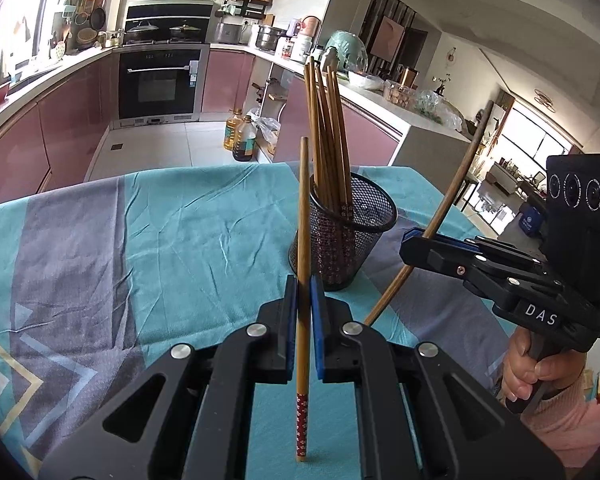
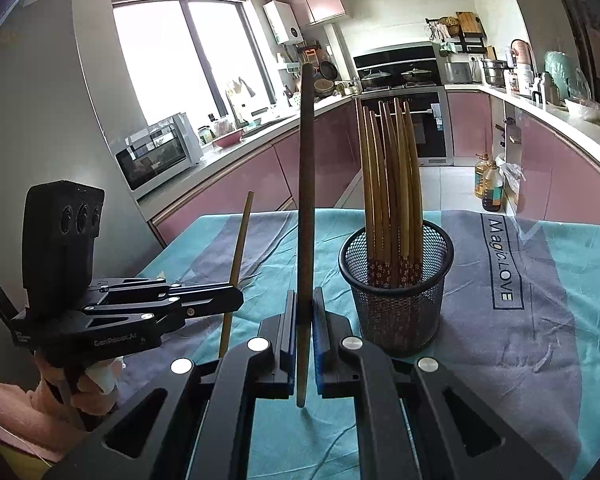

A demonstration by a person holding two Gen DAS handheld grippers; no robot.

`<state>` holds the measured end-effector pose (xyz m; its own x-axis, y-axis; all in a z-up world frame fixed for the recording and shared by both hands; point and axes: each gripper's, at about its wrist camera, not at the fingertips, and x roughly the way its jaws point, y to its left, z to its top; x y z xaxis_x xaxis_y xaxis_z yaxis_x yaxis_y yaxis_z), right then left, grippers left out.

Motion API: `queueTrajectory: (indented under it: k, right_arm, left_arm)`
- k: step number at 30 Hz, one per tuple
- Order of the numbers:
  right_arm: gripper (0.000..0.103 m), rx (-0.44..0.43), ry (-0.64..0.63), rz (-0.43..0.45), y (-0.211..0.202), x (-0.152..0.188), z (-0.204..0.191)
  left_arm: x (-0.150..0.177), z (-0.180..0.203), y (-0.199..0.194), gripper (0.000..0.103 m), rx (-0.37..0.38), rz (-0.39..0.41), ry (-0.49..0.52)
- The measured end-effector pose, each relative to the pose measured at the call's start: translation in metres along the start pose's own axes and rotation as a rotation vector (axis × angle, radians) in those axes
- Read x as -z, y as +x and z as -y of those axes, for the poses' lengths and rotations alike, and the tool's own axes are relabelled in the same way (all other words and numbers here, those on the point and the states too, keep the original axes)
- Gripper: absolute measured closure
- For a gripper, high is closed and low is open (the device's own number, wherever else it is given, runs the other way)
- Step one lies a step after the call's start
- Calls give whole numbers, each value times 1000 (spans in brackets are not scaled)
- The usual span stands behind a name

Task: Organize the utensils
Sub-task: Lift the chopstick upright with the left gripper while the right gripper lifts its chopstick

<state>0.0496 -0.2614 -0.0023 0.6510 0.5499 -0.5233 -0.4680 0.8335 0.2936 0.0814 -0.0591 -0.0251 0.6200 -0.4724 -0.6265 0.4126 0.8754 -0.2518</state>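
Left wrist: left gripper [image 1: 304, 300] fingers clamp upright chopstick [image 1: 303, 240]; right gripper [image 1: 414, 236] fingers clamp tilted chopstick [image 1: 456, 184].

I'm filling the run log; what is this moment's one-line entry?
left gripper: shut on chopstick | right gripper: shut on dark chopstick | mesh cup: upright on tablecloth, holding chopsticks

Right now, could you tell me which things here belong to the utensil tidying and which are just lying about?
Job: mesh cup with chopsticks; chopstick in left gripper; dark chopstick in right gripper.
Lying about: oil bottles, microwave, pots.
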Motion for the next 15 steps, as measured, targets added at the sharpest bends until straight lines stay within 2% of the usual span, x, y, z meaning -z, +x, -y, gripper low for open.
queueTrajectory:
  k: [15]
  right_arm:
    - [97,5,-7,29,-6,-9,2]
  left_arm:
    - [-6,6,-9,96,36,25,12]
